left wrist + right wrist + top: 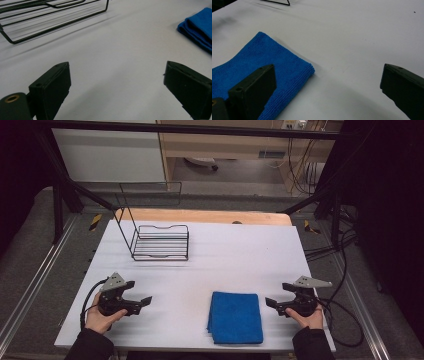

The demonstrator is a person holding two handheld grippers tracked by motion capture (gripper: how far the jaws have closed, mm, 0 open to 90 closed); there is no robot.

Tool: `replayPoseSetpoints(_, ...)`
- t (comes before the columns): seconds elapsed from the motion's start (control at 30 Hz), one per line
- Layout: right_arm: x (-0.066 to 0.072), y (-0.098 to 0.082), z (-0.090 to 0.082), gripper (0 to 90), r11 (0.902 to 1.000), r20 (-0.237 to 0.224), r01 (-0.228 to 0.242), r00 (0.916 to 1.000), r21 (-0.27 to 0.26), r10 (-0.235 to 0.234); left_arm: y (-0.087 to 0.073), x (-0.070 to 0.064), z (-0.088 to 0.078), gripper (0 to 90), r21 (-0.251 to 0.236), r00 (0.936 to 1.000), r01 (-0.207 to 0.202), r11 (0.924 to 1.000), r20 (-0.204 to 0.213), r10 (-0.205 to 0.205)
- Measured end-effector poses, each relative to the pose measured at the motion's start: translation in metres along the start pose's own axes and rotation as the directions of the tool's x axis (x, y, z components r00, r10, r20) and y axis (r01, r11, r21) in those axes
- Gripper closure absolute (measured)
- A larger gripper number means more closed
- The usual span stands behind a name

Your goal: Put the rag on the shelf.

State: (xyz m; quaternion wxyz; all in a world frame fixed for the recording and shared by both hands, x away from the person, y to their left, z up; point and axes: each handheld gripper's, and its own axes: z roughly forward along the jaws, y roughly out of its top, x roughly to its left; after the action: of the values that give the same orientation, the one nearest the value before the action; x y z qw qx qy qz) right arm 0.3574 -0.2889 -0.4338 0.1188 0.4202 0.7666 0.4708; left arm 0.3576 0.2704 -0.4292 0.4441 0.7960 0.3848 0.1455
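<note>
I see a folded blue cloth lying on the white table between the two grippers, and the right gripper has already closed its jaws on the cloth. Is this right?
Not quite. The folded blue cloth does lie on the white table between the two grippers, but the right gripper has not closed on it. The right gripper view shows its jaws wide apart above the table, beside the cloth's corner and holding nothing.

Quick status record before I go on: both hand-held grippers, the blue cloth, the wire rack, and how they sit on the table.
left hand-held gripper: open, nothing between the jaws, low over the table's near left, pointing toward the cloth
right hand-held gripper: open, holding nothing, just right of the cloth, pointing at it
blue cloth: folded, flat at the near edge, between the two grippers, untouched
wire rack: black, empty, far left of the table
table: white sheet over a wooden top
</note>
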Motion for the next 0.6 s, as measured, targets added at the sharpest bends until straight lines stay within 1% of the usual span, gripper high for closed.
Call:
replayPoseSetpoints(0.27,0.001,0.000,0.001,1.5,0.9999,0.004,0.002,1.0000,0.011,-0.002,0.001,-0.004,0.003,7.3,-0.001,0.9998,0.011,0.9999,0.015,-0.011)
replayPoseSetpoints(0.3,0.001,0.000,0.002,1.5,0.9999,0.007,0.008,0.9999,0.013,-0.008,0.002,-0.005,0.003,7.3,-0.005,0.9998,0.013,0.9999,0.017,-0.013)
replayPoseSetpoints(0.4,0.003,0.000,0.003,1.5,0.9996,0.009,0.009,0.9999,0.025,-0.009,0.003,-0.008,0.007,7.3,0.002,0.9996,0.014,0.9999,0.025,-0.014)
replayPoseSetpoints(0.47,0.004,0.000,0.004,1.5,0.9993,0.011,0.025,0.9996,0.029,-0.026,0.004,-0.011,0.010,7.3,0.008,0.9995,0.015,0.9998,0.027,-0.016)
replayPoseSetpoints(0.5,0.004,0.001,0.004,1.5,0.9993,0.011,0.019,0.9998,0.033,-0.019,0.005,-0.012,0.011,7.3,0.009,0.9993,0.020,0.9998,0.032,-0.020)
replayPoseSetpoints(0.6,0.005,0.001,0.005,1.6,0.9992,0.012,0.022,0.9997,0.035,-0.022,0.008,-0.017,0.015,7.3,0.014,0.9988,0.021,0.9997,0.043,-0.021)
